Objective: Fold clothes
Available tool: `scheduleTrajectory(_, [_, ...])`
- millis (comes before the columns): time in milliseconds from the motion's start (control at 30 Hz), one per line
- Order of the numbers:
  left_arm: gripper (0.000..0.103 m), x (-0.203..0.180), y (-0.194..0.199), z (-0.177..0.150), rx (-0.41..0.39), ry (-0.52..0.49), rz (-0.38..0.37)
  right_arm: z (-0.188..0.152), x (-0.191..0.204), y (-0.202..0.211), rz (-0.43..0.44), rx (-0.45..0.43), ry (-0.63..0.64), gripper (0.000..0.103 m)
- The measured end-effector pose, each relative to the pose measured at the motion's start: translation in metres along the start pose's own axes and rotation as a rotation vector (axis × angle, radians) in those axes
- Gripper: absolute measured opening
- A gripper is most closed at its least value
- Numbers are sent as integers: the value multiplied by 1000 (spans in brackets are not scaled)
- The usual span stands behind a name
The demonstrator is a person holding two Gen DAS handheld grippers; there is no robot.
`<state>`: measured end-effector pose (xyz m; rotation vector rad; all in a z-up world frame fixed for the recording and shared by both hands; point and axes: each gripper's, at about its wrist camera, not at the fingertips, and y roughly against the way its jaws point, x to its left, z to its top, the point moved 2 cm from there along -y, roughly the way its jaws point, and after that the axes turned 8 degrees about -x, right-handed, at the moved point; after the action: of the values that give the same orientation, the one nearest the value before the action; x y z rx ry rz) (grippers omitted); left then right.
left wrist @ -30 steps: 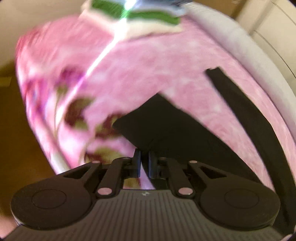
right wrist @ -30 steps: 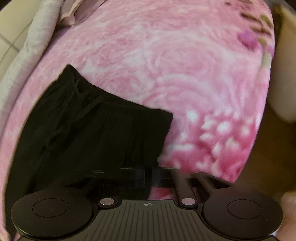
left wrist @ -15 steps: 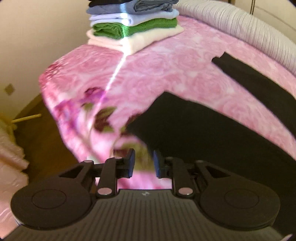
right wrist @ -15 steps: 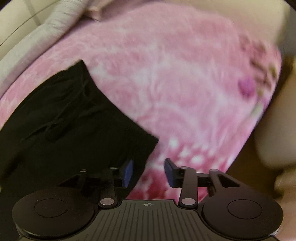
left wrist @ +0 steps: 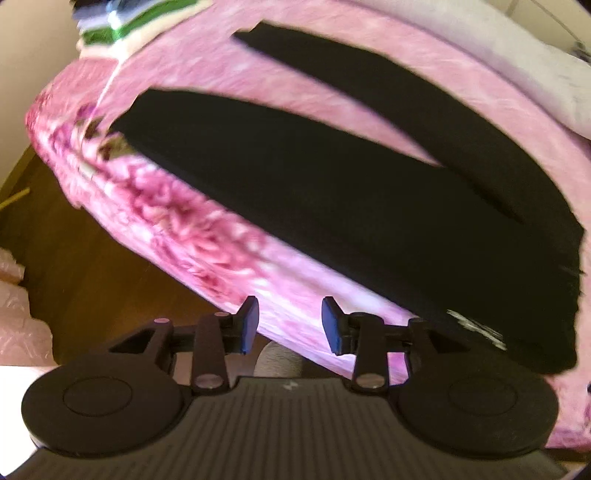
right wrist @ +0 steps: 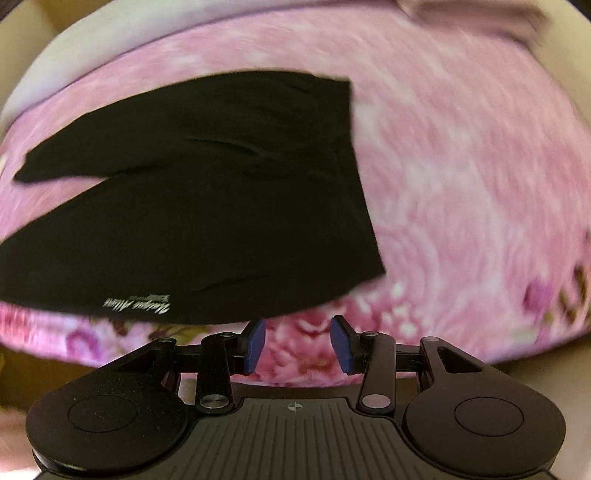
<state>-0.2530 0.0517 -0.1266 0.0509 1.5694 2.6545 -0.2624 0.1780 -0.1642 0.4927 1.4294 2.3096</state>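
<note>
Pink blanket [right wrist: 461,147] bears black trousers [right wrist: 221,184], white script [right wrist: 136,305] unreadable.

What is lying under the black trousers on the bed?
The black trousers lie spread flat on a pink flowered blanket, which shows all around them. Whatever is directly beneath the cloth is covered, and so is the bed under the blanket.

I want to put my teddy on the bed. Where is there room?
The pink blanket right of the black trousers is bare. So is the strip between the trouser legs. The far corner holds a stack of folded clothes.
</note>
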Motion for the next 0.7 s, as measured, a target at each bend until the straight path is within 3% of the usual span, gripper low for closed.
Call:
scheduleTrajectory(200, [43, -42, 64, -14, -90, -94, 20, 8, 12, 36, 39, -25, 126, 55])
scheduleTrajectory(467, [44, -75, 100, -51, -74, -164, -3, -9, 4, 65, 100, -32, 196, 57])
scheduleTrajectory(700, [44, -84, 130, -57, -134, -195, -9, -18, 4, 91, 93, -66, 227, 57])
